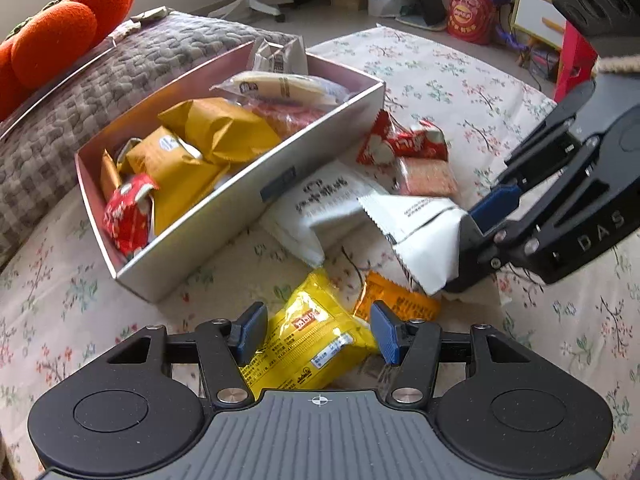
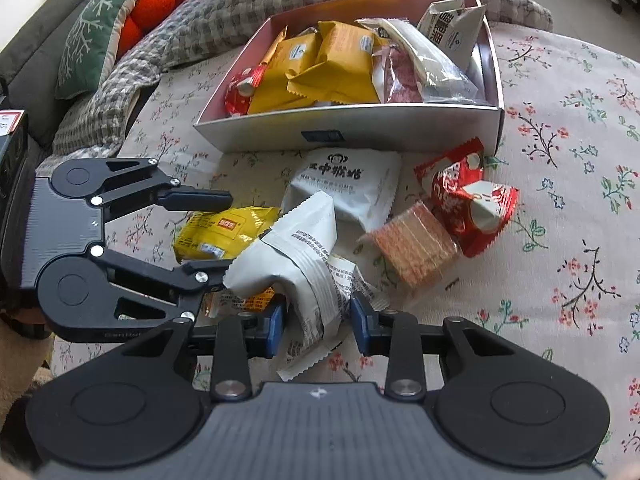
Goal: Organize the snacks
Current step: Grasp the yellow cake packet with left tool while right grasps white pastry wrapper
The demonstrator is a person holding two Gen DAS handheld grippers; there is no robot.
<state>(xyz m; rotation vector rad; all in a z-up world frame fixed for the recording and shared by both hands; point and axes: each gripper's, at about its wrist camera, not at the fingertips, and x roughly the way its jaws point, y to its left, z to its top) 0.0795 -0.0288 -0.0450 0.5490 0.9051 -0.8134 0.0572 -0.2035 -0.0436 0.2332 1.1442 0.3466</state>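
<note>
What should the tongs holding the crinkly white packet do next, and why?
Probably lift the crinkly white foil packet and carry it to the open silver cardboard box: the right tongs already pinch it, and the box holds the other snacks.

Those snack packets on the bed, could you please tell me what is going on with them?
A person is sorting snacks into a box with two handheld grippers. The right gripper is shut on a white packet, and the left gripper is shut on a yellow packet. The box already holds several packets; red packets, a cracker pack and another white packet remain outside.
</note>
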